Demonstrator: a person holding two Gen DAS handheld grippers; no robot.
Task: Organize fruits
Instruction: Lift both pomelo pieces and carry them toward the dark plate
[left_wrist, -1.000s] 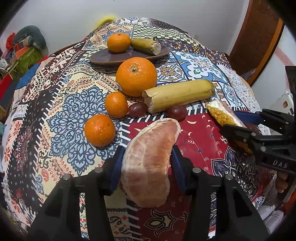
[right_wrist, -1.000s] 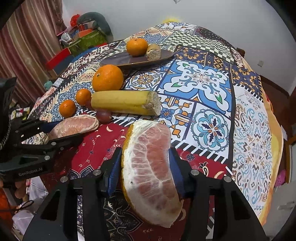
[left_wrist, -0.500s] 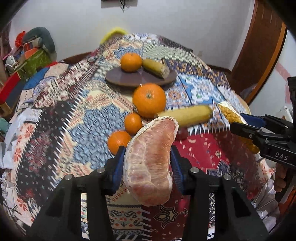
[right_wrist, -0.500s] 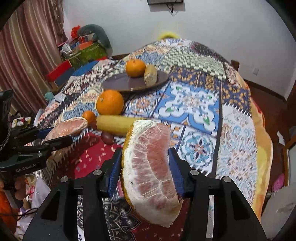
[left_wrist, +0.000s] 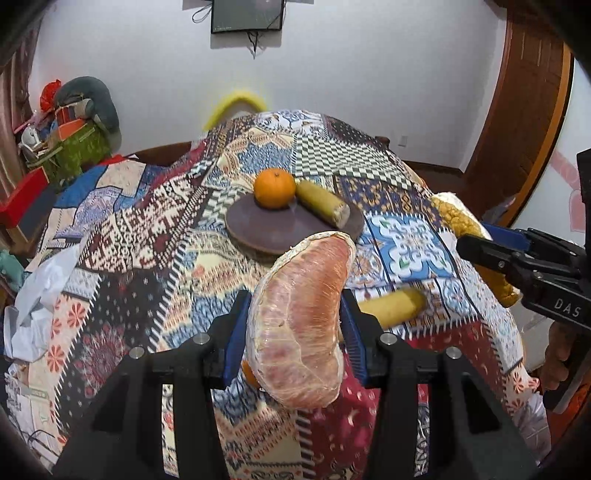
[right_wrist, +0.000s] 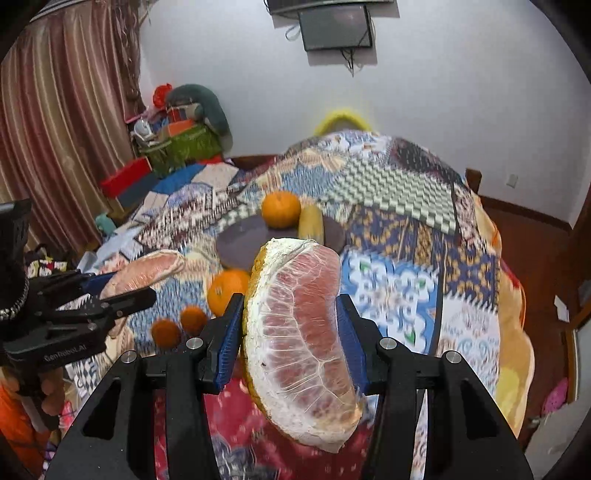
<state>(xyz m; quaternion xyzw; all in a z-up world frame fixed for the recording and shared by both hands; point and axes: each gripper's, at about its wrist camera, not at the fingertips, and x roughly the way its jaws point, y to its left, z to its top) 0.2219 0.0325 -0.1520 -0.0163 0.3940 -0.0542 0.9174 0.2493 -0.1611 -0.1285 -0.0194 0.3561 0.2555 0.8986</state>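
Observation:
My left gripper (left_wrist: 293, 332) is shut on a peeled pink pomelo wedge (left_wrist: 299, 325), held above the patterned table. My right gripper (right_wrist: 291, 332) is shut on a second pomelo wedge with yellow rind (right_wrist: 299, 332). Each shows in the other's view: the right gripper (left_wrist: 517, 258) and the left gripper (right_wrist: 110, 291). A dark round plate (left_wrist: 273, 230) at the table's middle holds an orange (left_wrist: 274, 187) and a cut banana piece (left_wrist: 323, 206). A long banana piece (left_wrist: 395, 308), a large orange (right_wrist: 227, 286) and two small oranges (right_wrist: 194, 319) lie on the cloth below.
The round table has a patchwork cloth (left_wrist: 147, 229). Boxes and bags (left_wrist: 70, 133) are piled at the left by the wall. A wooden door (left_wrist: 524, 110) stands at the right. A curtain (right_wrist: 66, 129) hangs at the left.
Both grippers have risen and tilted up with their pomelo wedges, so the table fruits look smaller and lower and the wall and screen come into view.

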